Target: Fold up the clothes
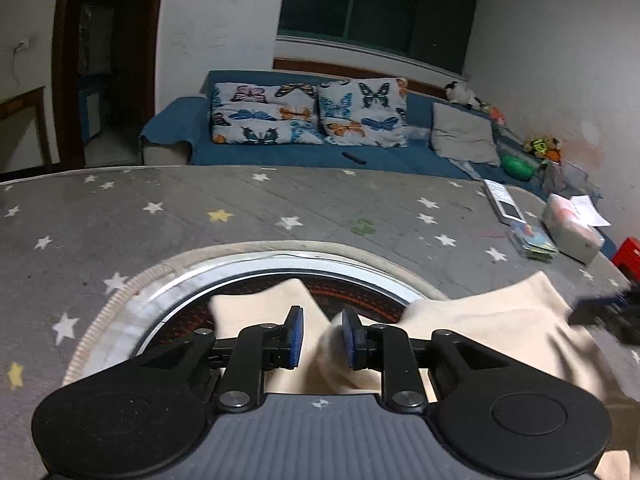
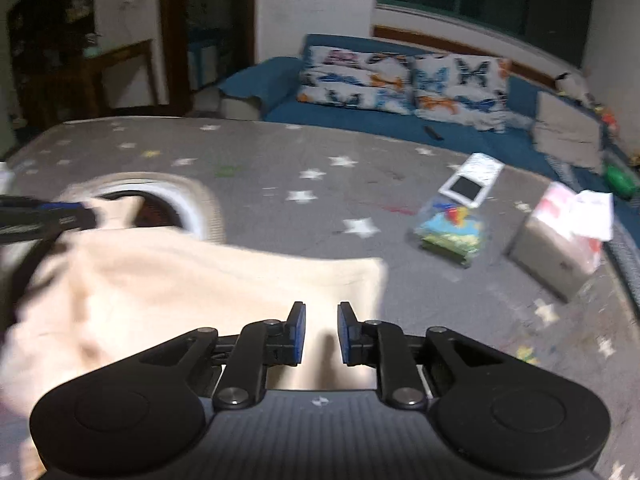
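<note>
A cream garment (image 1: 480, 320) hangs spread between both grippers above the grey star-patterned mattress (image 1: 280, 208). In the left wrist view my left gripper (image 1: 322, 336) has its blue pads a short way apart, with a bunched fold of the garment filling the gap. The right gripper (image 1: 608, 316) shows blurred at the garment's right corner. In the right wrist view the garment (image 2: 180, 288) runs under and between the pads of my right gripper (image 2: 321, 332), its far edge lying beyond the fingertips. The left gripper (image 2: 44, 220) appears blurred at the garment's raised left end.
A round disc with a silver ring and dark centre (image 1: 248, 276) lies under the garment's left part. A tissue pack (image 2: 560, 248), a bag of colourful items (image 2: 452, 232) and a white booklet (image 2: 472, 180) sit on the mattress to the right. A blue sofa (image 1: 360, 156) stands behind.
</note>
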Demonstrator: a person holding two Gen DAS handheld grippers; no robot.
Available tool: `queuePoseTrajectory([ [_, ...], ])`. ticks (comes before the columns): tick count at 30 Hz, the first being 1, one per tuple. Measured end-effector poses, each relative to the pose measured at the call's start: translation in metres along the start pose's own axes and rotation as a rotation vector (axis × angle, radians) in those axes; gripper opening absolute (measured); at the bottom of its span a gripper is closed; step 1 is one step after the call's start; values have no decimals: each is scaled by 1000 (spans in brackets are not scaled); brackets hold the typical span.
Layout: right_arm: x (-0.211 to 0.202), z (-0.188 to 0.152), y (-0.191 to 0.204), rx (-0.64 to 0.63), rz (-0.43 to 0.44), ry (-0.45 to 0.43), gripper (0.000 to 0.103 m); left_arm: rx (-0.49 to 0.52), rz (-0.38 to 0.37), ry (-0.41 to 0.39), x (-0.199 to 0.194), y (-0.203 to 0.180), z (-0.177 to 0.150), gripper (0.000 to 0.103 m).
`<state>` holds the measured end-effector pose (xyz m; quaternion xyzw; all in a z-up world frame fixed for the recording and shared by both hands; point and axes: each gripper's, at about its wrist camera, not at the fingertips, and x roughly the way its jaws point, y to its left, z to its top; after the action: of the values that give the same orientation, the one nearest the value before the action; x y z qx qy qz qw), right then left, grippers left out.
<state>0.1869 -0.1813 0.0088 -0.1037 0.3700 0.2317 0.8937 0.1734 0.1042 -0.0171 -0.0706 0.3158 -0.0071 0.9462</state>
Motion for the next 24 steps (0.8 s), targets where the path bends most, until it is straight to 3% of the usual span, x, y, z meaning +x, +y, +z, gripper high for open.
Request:
queuePoseTrajectory([
  [6,-32,-11,46,-94,169,-32,25,-27,59,55,20,2,9,40],
  [9,-41,-16,67,-139,234,-31,29,-39,86,88,32,2,14,40],
  [16,-48,-28,93,-222,290,-19,30,-34,129,128,52,0,22,38],
  [17,-47,-29,96,-230,293,-17,31,-24,133,130,53,-1,23,35],
  [18,-47,-30,98,-238,296,-16,31,-16,137,131,54,-1,24,19],
  [19,-45,-31,100,-241,295,-13,31,-17,135,127,54,0,23,11],
  [21,-42,-35,103,-239,290,-5,31,-19,131,119,54,4,22,2],
  [24,-40,-42,105,-244,277,4,30,-63,138,91,42,15,19,0],
])
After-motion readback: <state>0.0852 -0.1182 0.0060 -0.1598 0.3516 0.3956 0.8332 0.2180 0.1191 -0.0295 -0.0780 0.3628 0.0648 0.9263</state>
